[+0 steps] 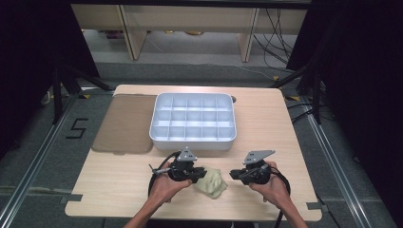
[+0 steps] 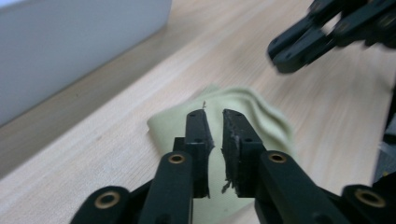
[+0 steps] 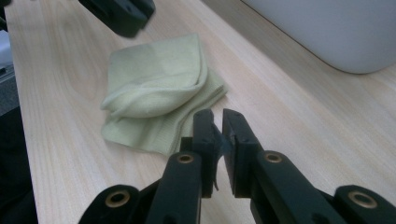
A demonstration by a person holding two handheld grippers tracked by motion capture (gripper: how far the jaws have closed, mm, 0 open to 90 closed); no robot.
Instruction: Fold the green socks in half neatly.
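A pale green cloth [image 1: 212, 182], seemingly folded, lies rumpled on the table.

A wooden table [image 1: 119, 190] seen from above. Near its far edge sits a white compartmented tray [image 1: 192, 122], with a flat brown lid [image 1: 124, 124] touching its left side. In front of the tray, a person's two hands hold black grippers, left gripper [image 1: 197, 175] and right gripper [image 1: 236, 174], with a crumpled pale green cloth [image 1: 213, 183] between them.
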